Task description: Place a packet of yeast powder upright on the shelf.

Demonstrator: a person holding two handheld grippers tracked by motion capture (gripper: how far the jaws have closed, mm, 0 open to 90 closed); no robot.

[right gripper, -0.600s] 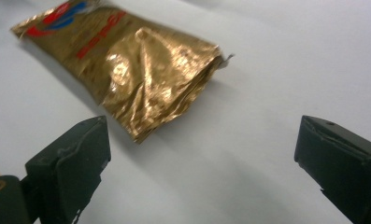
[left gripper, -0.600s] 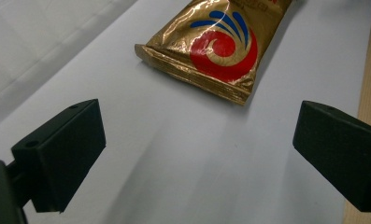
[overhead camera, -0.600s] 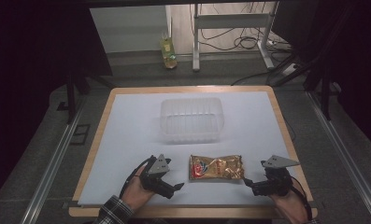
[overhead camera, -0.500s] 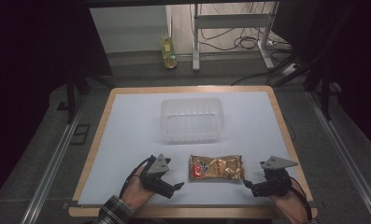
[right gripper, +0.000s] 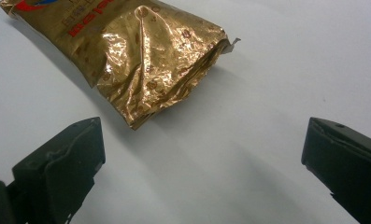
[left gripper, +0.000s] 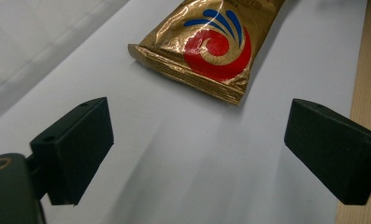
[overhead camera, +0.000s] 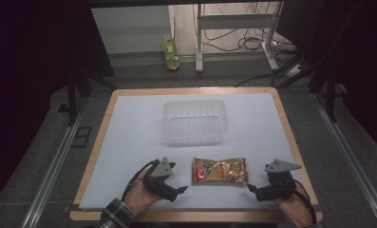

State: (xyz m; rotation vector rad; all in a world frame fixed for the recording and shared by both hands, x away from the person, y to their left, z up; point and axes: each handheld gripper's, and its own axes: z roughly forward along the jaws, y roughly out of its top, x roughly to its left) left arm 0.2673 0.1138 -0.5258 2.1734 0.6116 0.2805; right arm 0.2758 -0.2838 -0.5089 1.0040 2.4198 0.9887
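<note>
Gold foil packet (overhead camera: pixel 220 170) lying flat on the white surface (overhead camera: pixel 129 133), near its front edge, between the two grippers and touching neither; clear plastic container (overhead camera: pixel 193 121) farther back, well apart from the packet, apparently empty.

Left gripper (overhead camera: pixel 179 190) just beside the packet's red-and-blue printed end, jaws wide apart, nothing between them; in the left gripper view, packet (left gripper: pixel 206 44) ahead of the jaws, its sealed corner closest. Right gripper (overhead camera: pixel 250 188) near the crumpled plain-gold end, jaws likewise fully apart and empty; in the right gripper view, packet (right gripper: pixel 141 51) ahead and to the left, puffed and creased.

Likely step in hand: approaching the packet for a pick-up, probably toward the container; nothing gripped yet.

Risks from here: foil slick and air-filled, so a pinch on the bulging middle likely to squirt the packet sideways; a shallow bite on the thin seal apt to slip once lifted; jaws brought in too low liable to scrape the surface and push the packet rather than straddle it; both grippers closing from opposite ends possibly buckling or tearing the foil; a one-ended grasp letting the free end sag and catch on the container's rim.
</note>
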